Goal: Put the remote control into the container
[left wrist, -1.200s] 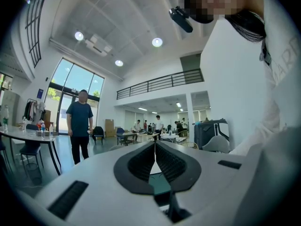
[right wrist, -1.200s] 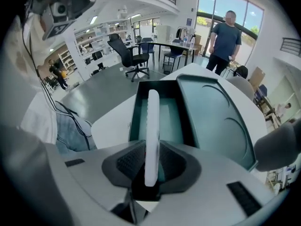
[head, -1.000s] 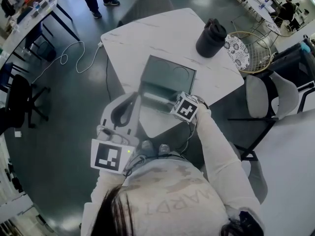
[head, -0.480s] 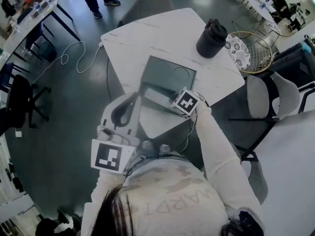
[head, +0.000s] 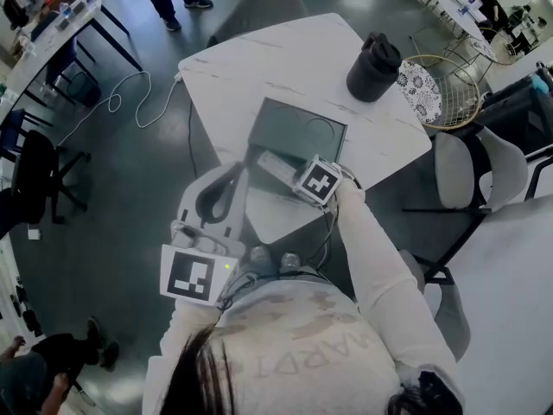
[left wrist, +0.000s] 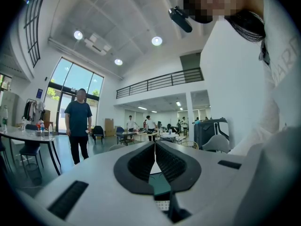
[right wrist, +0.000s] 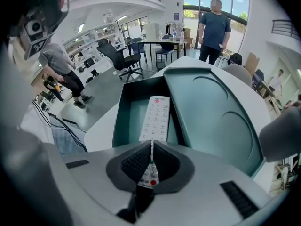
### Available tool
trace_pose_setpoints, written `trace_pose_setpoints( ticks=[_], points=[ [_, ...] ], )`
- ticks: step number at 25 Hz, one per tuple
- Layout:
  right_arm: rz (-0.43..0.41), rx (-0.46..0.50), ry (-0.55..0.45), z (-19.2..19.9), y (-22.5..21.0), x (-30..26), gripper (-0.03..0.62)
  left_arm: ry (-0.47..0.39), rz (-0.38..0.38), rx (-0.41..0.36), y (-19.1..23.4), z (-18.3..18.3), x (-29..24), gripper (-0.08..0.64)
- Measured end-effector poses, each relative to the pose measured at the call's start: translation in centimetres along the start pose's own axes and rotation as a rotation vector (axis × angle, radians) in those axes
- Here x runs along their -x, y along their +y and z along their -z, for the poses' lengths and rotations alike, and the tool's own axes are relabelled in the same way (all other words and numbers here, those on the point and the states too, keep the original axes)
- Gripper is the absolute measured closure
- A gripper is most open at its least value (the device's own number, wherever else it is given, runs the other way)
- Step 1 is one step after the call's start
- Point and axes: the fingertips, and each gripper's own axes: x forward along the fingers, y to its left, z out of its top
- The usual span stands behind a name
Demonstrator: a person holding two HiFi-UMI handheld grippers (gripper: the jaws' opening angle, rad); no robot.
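Observation:
The white remote control (right wrist: 157,117) lies lengthwise over the narrow trough of the dark green container (right wrist: 211,107). Its near end is pinched in my right gripper (right wrist: 151,142), whose jaws are closing on it. In the head view the remote control (head: 275,166) sticks out left of the right gripper's marker cube (head: 315,181), above the container (head: 302,128); the jaws are hidden under the cube. My left gripper (left wrist: 154,142) is shut on nothing and is held near the person's body. In the head view the left gripper (head: 232,175) sits at the table's near-left edge.
A black lidded cup (head: 371,67) stands at the white table's (head: 259,67) far right. A wire basket (head: 445,89) and grey chairs (head: 462,175) are to the right. A cable (head: 130,102) trails on the floor at left. A person (right wrist: 214,29) stands beyond the table.
The right gripper's cube has shifted left and farther onto the container, and the remote control has moved farther in with it. The left gripper has stayed put.

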Motion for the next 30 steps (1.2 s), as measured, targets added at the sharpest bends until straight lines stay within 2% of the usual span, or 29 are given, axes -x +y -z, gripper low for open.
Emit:
trace_pose_setpoints(
  ticks=[7, 12, 15, 20, 26, 30],
  points=[
    [0.058, -0.02, -0.167, -1.5, 0.0, 1.8, 0.569, 0.01, 0.01, -0.004, -0.6, 0.1, -0.2, 0.546],
    [0.134, -0.058, -0.411, -3.3, 0.5, 5.3, 0.571, 0.014, 0.014, -0.01, -1.6, 0.1, 0.0, 0.546],
    [0.171, -0.089, -0.585, -4.6, 1.0, 8.5, 0.571, 0.011, 0.008, -0.016, -2.4, 0.1, 0.1, 0.546],
    [0.217, -0.111, -0.819, -5.8, 3.1, 14.6, 0.572, 0.01, -0.009, -0.038, -4.1, -0.2, 0.7, 0.546],
    [0.229, -0.137, -1.025, -5.8, 6.3, 21.8, 0.572, 0.002, -0.033, -0.067, -7.2, -0.9, 1.8, 0.546],
    [0.234, -0.119, -1.118, -5.2, 8.8, 25.9, 0.572, -0.007, -0.056, -0.076, -9.4, -1.3, 3.0, 0.546]
  ],
)
